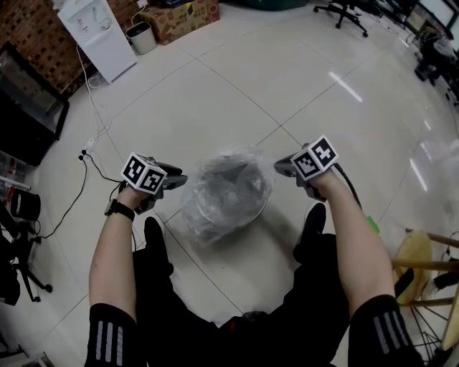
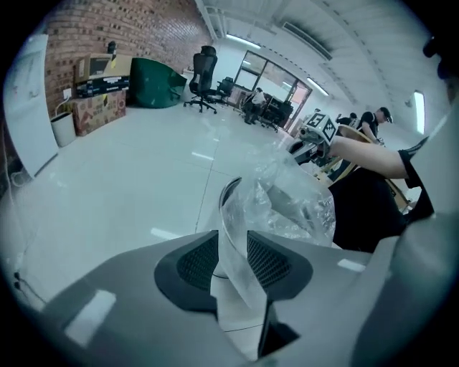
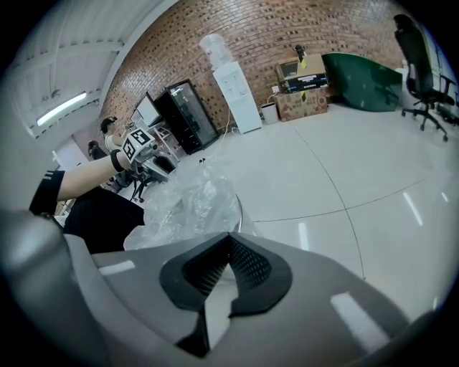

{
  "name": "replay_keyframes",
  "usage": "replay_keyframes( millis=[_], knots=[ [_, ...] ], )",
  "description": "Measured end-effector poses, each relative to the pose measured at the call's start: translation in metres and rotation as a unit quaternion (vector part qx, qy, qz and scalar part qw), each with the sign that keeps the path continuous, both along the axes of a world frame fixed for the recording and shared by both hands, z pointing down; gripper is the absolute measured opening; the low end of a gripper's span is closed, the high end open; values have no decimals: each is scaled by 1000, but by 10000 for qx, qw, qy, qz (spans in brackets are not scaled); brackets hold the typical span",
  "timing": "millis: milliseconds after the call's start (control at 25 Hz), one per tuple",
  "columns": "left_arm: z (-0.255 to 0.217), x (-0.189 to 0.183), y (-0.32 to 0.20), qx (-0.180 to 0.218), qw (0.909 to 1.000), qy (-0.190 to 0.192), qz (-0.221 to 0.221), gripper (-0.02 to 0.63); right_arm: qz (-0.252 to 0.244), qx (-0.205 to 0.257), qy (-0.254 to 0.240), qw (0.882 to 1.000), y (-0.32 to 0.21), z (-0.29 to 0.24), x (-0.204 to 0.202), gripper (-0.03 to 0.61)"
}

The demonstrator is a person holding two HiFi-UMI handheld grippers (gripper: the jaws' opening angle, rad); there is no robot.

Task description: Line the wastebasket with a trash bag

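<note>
Glossy tiled floor [image 1: 287,93] fills the head view. A black cabinet [image 1: 25,107] stands at the left edge and a white water dispenser [image 1: 97,32] at upper left, with a cardboard box [image 1: 183,16] beside it. A wooden stool [image 1: 423,258] is at lower right. At centre, between the person's shoes [image 1: 153,235], sits the wastebasket [image 1: 240,188] with the clear trash bag [image 1: 206,211] bunched over it. The left gripper [image 1: 179,179] is closing its jaws with a strip of bag between them. The right gripper [image 1: 281,167] has its jaws pressed together at the bag's right edge.

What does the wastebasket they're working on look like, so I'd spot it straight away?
Start at the wide pale tiled floor and look just ahead of the person's black shoes. There stands a round dark wastebasket, the only thing draped in a crinkly clear trash bag; the other bin, small and pale, sits far off by the white water dispenser.
</note>
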State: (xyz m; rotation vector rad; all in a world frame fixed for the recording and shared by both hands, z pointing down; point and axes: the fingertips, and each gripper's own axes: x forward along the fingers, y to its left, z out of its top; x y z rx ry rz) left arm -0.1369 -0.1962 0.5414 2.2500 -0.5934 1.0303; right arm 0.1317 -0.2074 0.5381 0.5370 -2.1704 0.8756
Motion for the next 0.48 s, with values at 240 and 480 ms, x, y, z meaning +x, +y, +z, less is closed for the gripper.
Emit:
replay_keyframes(
  millis=[240, 480],
  knots=[
    [34, 14, 11, -568, 9984, 25, 30, 141, -7, -32, 94, 10000, -2, 11, -6, 6],
    [48, 26, 22, -559, 9964, -351, 534, -6, 30, -39, 316, 9995, -5, 22, -3, 6]
  ],
)
